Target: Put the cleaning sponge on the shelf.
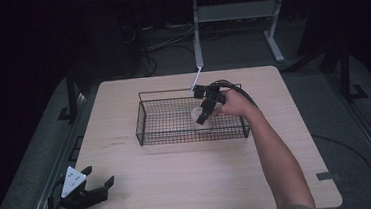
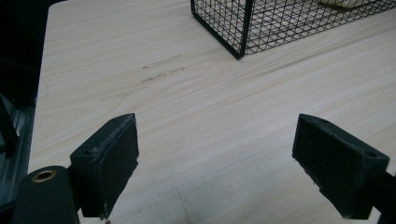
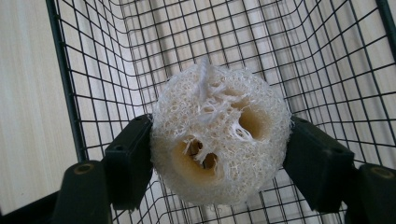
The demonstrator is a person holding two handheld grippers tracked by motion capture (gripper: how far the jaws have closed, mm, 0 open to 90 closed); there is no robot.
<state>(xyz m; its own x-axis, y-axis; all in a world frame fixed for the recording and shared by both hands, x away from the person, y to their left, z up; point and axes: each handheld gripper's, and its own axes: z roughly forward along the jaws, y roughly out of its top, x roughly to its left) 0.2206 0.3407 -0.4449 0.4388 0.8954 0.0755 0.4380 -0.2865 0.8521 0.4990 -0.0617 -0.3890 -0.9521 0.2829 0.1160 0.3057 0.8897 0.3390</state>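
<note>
While jaws pinch fibrous round loofah (image 3: 219,135) | wire-mesh basket (image 1: 145,123) | left gripper (image 2: 217,158) gaping, empty

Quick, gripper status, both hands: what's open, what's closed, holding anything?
Left gripper: open, holding nothing, jaws wide apart over the bare table.
Right gripper: closed on the loofah sponge, inside the wire basket.

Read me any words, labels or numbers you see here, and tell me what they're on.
None can be read.
Faint dark marks on the table, near the wire basket: too smudged and small to tell whether they are writing.
The loofah and both grippers' jaws carry no print.
</note>
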